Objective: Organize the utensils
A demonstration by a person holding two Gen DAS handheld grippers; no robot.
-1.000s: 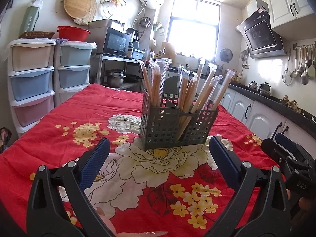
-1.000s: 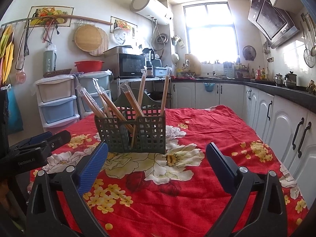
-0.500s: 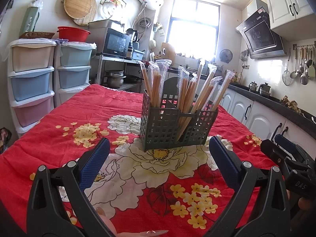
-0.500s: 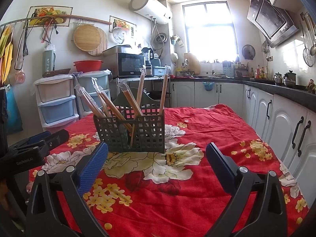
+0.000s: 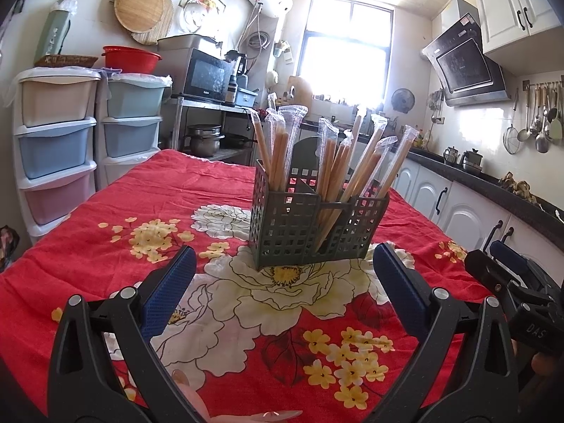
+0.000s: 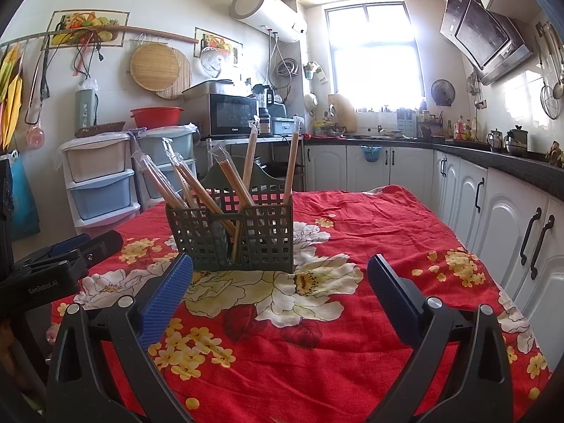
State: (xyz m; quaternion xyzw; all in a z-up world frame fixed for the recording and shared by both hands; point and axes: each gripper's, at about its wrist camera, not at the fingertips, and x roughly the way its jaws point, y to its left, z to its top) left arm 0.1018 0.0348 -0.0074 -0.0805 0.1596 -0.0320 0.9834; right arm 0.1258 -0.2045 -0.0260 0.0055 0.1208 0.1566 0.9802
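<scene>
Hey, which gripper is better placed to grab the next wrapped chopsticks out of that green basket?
Neither clearly. Left gripper and right gripper are both open and empty, aimed at the green mesh basket from opposite corners. The wrapped chopsticks lean toward the right's side, so slightly right.

The left gripper (image 5: 283,282) hovered low over the table's near edge, its blue-padded fingers (image 5: 169,290) spread wide and holding nothing. The right gripper (image 6: 280,283) (level with its partner, off to the right) was likewise agape and empty, both pointed toward the table's middle.
</scene>
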